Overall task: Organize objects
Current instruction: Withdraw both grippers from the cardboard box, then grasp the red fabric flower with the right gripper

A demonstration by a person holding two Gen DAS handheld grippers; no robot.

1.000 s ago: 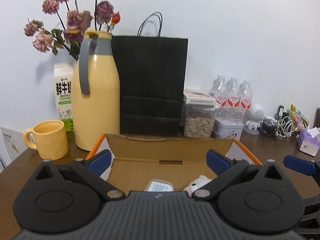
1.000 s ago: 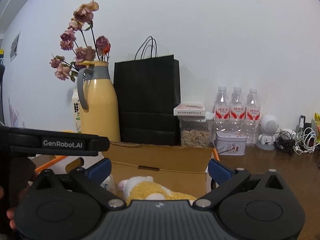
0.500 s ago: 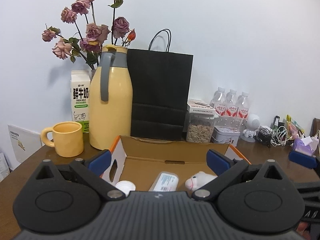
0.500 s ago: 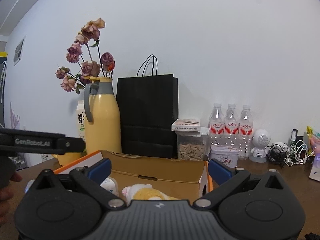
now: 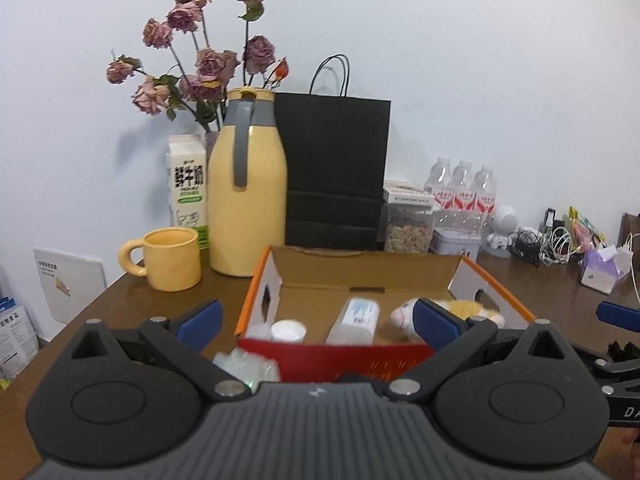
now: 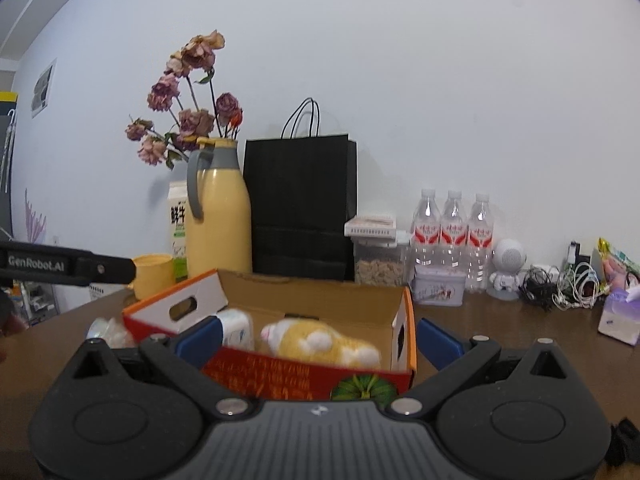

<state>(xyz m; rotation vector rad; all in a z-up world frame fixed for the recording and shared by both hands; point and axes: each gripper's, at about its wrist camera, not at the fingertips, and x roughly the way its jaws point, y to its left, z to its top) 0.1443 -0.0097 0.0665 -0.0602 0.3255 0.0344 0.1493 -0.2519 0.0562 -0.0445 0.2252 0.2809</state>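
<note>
An open orange-and-red cardboard box sits on the brown table. Inside lie a white bottle, a small white cup and a yellow-and-white plush toy. A crumpled clear plastic wrapper lies on the table by the box's near left corner. My left gripper is open and empty, in front of the box. My right gripper is open and empty, in front of the box's near wall.
Behind the box stand a yellow thermos, yellow mug, milk carton, dried roses, black paper bag, seed jar, tin, three water bottles. To the right are a white toy robot, cables and a tissue pack.
Both grippers have pulled back and risen away from the box, so its red front wall and the wrapper beside it now show. Both stay open.
</note>
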